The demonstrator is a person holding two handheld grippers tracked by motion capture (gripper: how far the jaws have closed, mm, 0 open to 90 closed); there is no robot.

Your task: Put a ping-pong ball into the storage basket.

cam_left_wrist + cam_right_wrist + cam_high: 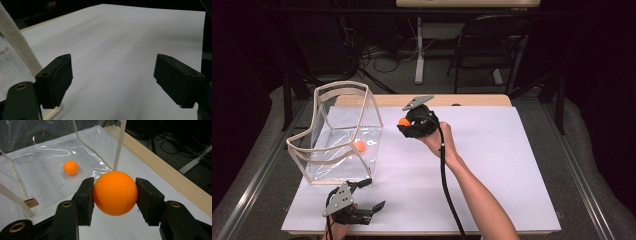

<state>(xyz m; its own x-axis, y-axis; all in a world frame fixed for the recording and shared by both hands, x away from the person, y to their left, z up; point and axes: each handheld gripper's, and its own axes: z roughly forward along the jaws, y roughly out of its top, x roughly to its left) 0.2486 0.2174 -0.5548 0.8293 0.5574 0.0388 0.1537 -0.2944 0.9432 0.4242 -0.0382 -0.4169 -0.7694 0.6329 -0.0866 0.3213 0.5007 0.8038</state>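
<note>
I count two orange balls: one pinched in my right hand-held gripper, one inside the single clear bag; my left hand-held gripper is spread, holding nothing.

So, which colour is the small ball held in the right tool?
Orange; the smooth round ball shows best in the right gripper view.

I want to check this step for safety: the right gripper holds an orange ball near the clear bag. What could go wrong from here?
1. The right gripper pinches the orange ball only at two small side spots; the smooth ball might slip out and roll off the white table.
2. The clear bag has a tall wall and a thin rim; the gripper might catch it and tip the bag.
3. The left gripper stands open, not touching the bag, so the bag may shift.
</note>
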